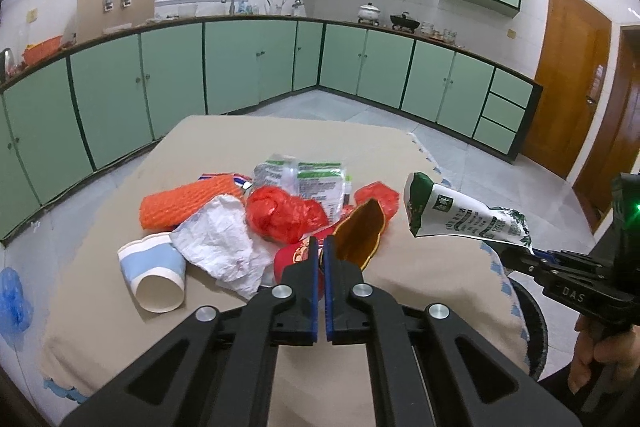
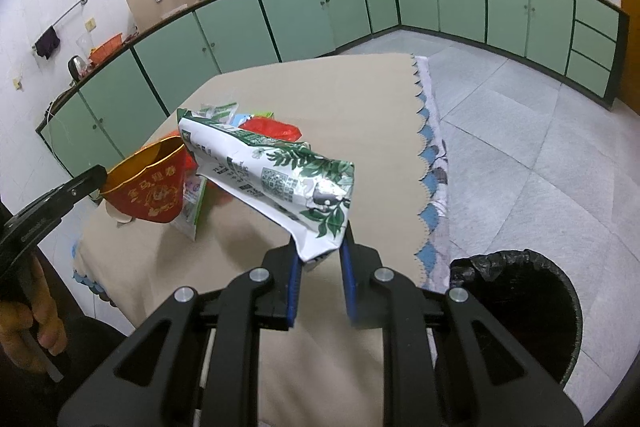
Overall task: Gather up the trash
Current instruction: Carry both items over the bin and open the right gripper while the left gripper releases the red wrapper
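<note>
Red-and-gold paper pouch with gold printed characters (image 2: 148, 187) is hanging above the trash pile, pinched at its rim by the left gripper (image 1: 321, 247), whose blue-padded jaws are pressing together on it. White-and-green crinkled foil snack bag with leaf print (image 2: 276, 179) is being held aloft near the pouch, its lower corner sitting between the jaws of the right gripper (image 2: 320, 255), which are closing on it with a narrow gap.

Remaining trash is lying on the beige cloth-covered surface (image 1: 280, 135): orange foam net sleeve (image 1: 188, 203), crumpled white paper (image 1: 220, 243), red plastic bag (image 1: 284, 215), clear green-printed wrappers (image 1: 304, 179), and a white-and-blue paper cup (image 1: 156, 275) tipped on its side.

Black-lined round bin (image 2: 520, 307) is standing on the floor just beside the surface's scalloped blue-trimmed edge. Green kitchen cabinets (image 1: 240, 63) are running along the walls behind.
</note>
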### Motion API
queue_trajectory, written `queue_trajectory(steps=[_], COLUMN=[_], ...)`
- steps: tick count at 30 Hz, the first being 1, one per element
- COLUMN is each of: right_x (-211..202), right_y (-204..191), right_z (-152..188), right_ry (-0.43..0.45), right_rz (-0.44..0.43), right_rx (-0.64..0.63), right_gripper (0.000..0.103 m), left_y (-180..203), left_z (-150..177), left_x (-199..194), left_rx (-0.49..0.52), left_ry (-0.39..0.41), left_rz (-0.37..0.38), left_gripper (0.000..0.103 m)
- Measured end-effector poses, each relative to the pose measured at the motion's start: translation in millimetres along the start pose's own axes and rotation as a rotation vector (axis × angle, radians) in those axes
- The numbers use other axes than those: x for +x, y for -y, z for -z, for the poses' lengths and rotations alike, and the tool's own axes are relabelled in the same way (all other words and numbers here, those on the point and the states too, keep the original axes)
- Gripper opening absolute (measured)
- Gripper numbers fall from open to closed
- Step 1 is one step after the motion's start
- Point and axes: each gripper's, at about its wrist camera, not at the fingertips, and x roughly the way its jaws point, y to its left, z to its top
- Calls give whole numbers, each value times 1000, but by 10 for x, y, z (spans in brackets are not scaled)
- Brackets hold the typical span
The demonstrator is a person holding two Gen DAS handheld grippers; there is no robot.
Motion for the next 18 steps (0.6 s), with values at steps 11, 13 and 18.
queue_trajectory(steps=[11,13,18], right_x=[-427,-525,-784], right_y=[323,465,881], right_z=[28,48,180], right_ry=[62,75,97], right_rz=[50,71,138], right_rx=[53,73,133], right_gripper=[17,17,17], left_y=[466,601,1037], left_z=[-170,-203,-291], left_x=[-87,-75,-12], left_rx=[68,85,127], left_ry=[15,16,18], left_rz=[60,78,145], left_gripper=[2,2,2])
